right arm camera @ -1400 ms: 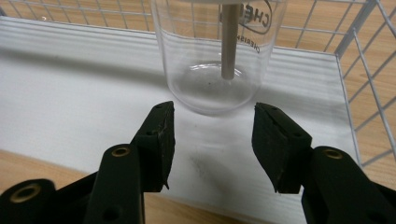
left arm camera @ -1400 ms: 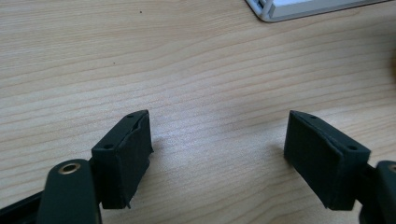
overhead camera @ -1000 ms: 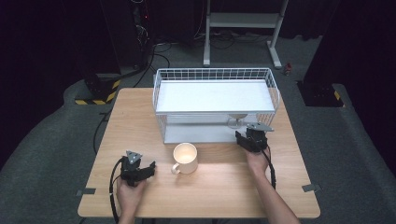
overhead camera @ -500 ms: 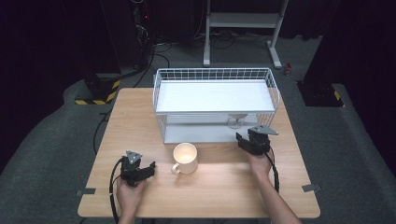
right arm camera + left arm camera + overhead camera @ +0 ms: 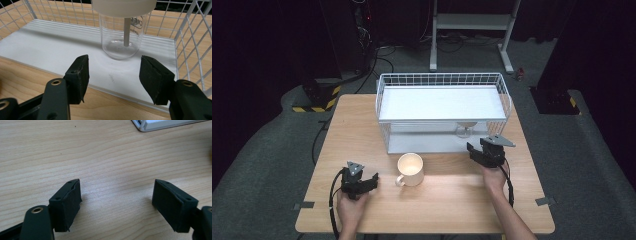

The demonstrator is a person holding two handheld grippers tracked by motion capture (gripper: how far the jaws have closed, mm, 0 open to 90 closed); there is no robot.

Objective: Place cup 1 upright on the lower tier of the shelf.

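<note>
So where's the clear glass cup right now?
The clear glass cup stands upright on the lower shelf of the white wire rack, near its right end, just ahead of the right gripper, whose open jaws don't touch it.

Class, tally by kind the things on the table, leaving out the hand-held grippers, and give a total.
Wire racks: 1
Mugs: 1
Clear jars: 1
Total: 3

black left gripper (image 5: 371, 183), black right gripper (image 5: 472, 150), grey three-cornered top plates, black trailing cables, brass-ringed screw holes, padded black jaws, bare forearms
</note>
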